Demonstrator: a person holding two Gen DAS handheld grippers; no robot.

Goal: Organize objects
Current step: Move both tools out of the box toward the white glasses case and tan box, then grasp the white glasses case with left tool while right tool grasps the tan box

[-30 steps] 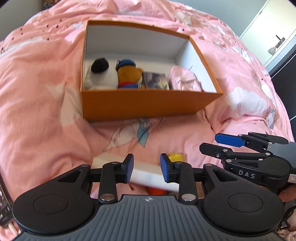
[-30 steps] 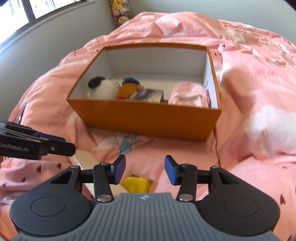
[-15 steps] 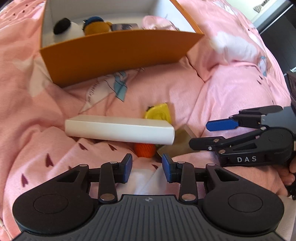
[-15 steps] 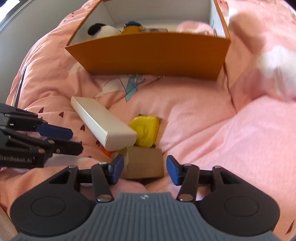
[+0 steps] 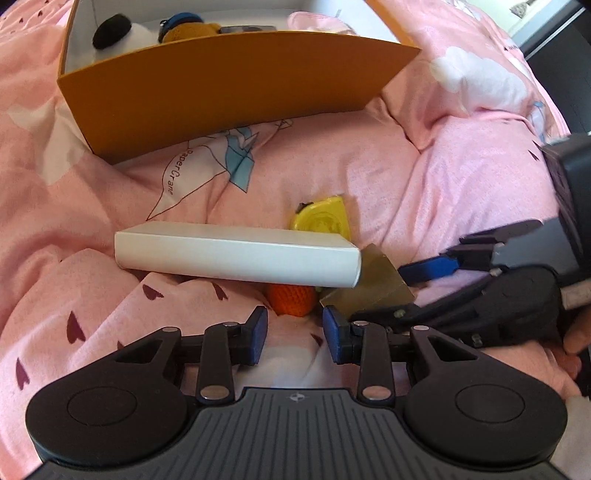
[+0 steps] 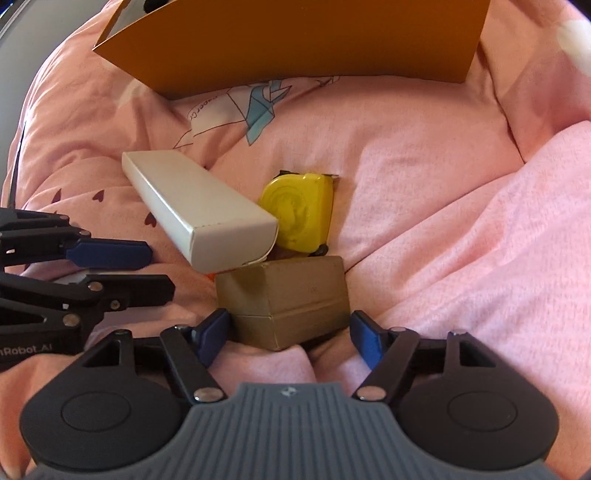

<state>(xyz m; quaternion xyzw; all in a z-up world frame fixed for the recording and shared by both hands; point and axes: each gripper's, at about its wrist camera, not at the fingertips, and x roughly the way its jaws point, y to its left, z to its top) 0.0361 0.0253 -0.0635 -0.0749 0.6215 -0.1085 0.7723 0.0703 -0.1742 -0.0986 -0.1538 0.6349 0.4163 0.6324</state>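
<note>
Four loose things lie bunched on the pink bed [image 6: 424,192], all on the near side of the orange box [image 5: 221,88], which serves here as the landmark. Nearest the box, with a strip of bare quilt between, are the white carton [image 6: 199,214] and the yellow tape measure [image 6: 299,214]. The carton lies flat and long, roughly along the box's near wall in the left view; its end overhangs the brown box [image 6: 284,302] and touches or nearly touches the tape. Under the carton's far-from-box edge an orange knit ball [image 5: 291,299] peeks out, mostly hidden.

The brown box sits farthest from the orange box, just behind the tape. The right claw [image 6: 288,336] straddles its near end: jaws spread wide and opening, the left pad at or against the box's corner, the right pad clear of its side, so there is no grip.

The left claw [image 5: 293,339] points down at the quilt just short of the ball, jaws partly apart with only bedding between them. Its right finger lies close to the right claw's lower finger.

Inside the orange box, a black-and-white plush [image 5: 118,31] and a brown plush [image 5: 188,29] show over the rim at its left end. To the right of the tape and brown box the quilt lies bare up to a raised fold; to the carton's left it is bare too.
</note>
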